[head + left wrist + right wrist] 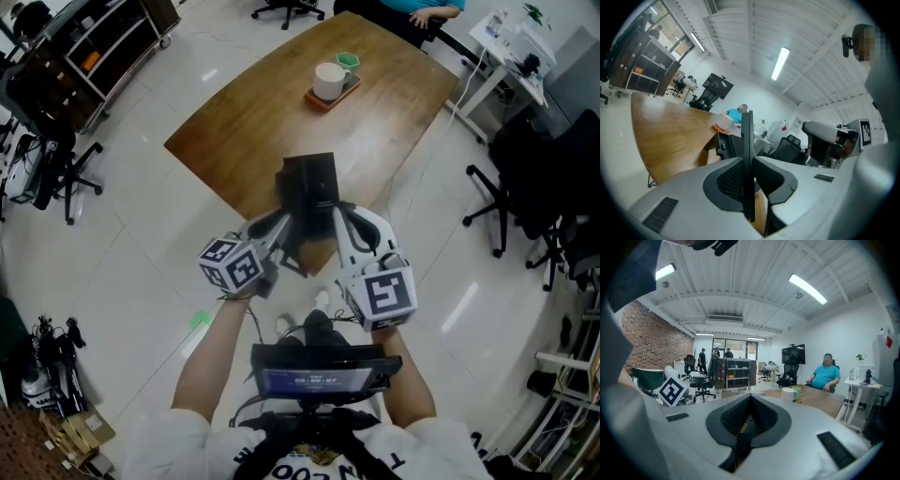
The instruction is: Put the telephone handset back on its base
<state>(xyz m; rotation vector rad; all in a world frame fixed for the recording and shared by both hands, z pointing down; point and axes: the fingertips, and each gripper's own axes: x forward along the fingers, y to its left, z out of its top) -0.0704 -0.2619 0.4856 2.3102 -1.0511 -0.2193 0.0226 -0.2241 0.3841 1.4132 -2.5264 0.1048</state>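
The black telephone base (309,178) stands at the near corner of the wooden table (281,103); in the left gripper view the base (724,145) lies just ahead. My left gripper (284,232) (749,161) is shut on the black handset (747,140), seen edge-on as a narrow upright slab between the pads. From above, the handset (295,246) hangs just off the table's near edge, in front of the base. My right gripper (339,223) (749,413) hovers beside it on the right, pads together with nothing between them.
A white mug (328,80) and a green cup (348,62) sit on an orange tray (330,97) at the table's far side. A person in a teal shirt (826,376) sits at the far end. Office chairs (511,202) and shelving (94,56) ring the table.
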